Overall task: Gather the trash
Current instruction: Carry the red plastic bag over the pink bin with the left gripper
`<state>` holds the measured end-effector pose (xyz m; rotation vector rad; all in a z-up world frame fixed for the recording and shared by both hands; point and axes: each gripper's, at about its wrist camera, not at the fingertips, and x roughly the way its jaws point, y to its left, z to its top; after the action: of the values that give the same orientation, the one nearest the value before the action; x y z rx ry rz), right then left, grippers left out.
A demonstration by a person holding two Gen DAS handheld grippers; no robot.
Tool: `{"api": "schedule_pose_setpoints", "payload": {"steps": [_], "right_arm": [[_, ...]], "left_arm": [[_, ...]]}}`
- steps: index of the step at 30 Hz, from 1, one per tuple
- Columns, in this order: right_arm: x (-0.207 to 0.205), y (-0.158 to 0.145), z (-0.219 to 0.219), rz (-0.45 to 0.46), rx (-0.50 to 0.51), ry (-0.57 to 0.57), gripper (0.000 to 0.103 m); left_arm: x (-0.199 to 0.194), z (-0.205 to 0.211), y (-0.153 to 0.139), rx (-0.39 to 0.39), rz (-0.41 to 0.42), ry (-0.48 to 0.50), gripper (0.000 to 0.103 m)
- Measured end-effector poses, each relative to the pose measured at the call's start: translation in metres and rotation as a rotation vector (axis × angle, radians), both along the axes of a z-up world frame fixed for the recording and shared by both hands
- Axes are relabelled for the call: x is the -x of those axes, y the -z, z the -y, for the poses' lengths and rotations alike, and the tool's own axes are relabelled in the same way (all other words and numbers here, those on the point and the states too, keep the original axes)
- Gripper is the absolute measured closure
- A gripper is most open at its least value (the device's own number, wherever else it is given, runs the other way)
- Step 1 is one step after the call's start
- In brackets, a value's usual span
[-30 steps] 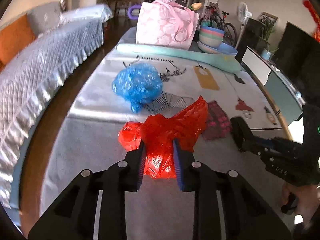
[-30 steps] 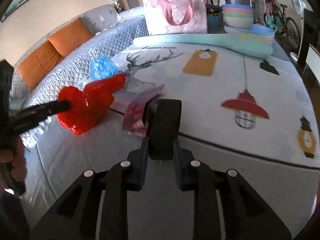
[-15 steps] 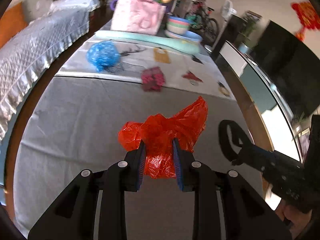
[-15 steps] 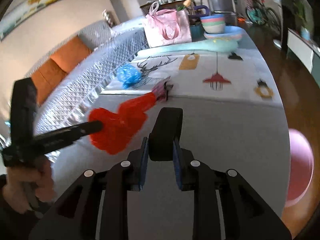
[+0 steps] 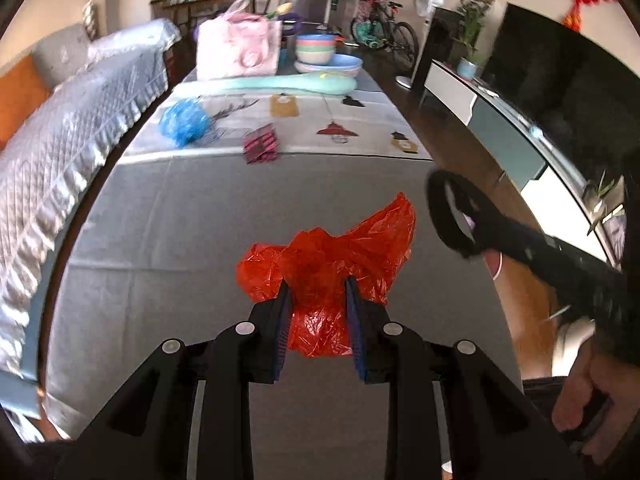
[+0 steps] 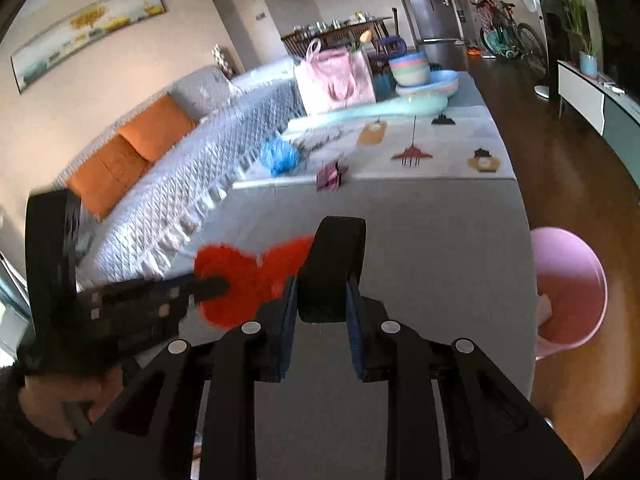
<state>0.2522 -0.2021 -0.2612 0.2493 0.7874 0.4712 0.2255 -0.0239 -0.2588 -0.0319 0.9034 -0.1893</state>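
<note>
Red crinkly plastic is the main thing here: the left claw (image 5: 318, 320) is clamped on a crumpled red bag (image 5: 332, 256), which sticks out past the fingertips above the grey end of the worktop (image 5: 180, 240). From the right wrist view the same red bag (image 6: 240, 280) looks blurry, off to the left. The right claw (image 6: 320, 312) is closed tight on a black roll of tape (image 6: 334, 268), standing on edge between the pads. In the left wrist view that roll of tape (image 5: 452, 212) hangs out near the worktop's right edge.

Further back on the patterned cloth there's a blue bag (image 5: 182, 122) scrunched into a ball and a small pink-and-black wrapper (image 5: 261, 149) lying near it, not touching. A pink bin (image 6: 568, 288) sits on the wooden floor just beside the worktop's right side. At the far end: a pink tote (image 5: 238, 50) and stacked bowls (image 5: 316, 48).
</note>
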Motion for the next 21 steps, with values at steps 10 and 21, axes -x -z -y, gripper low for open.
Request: {"api": "schedule_pose_setpoints", "payload": {"steps": [10,21], "right_arm": [[-0.051,-0.016,0.048,0.062,-0.020,0.045,0.079],[-0.079,-0.002,0.126,-0.002,-0.043,0.169,0.079]], "left_arm": [[-0.043,0.069,-0.007,-0.064,-0.004,0.072,0.077],[-0.078,0.141,-0.006,-0.085,-0.014,0.158,0.077]]}}
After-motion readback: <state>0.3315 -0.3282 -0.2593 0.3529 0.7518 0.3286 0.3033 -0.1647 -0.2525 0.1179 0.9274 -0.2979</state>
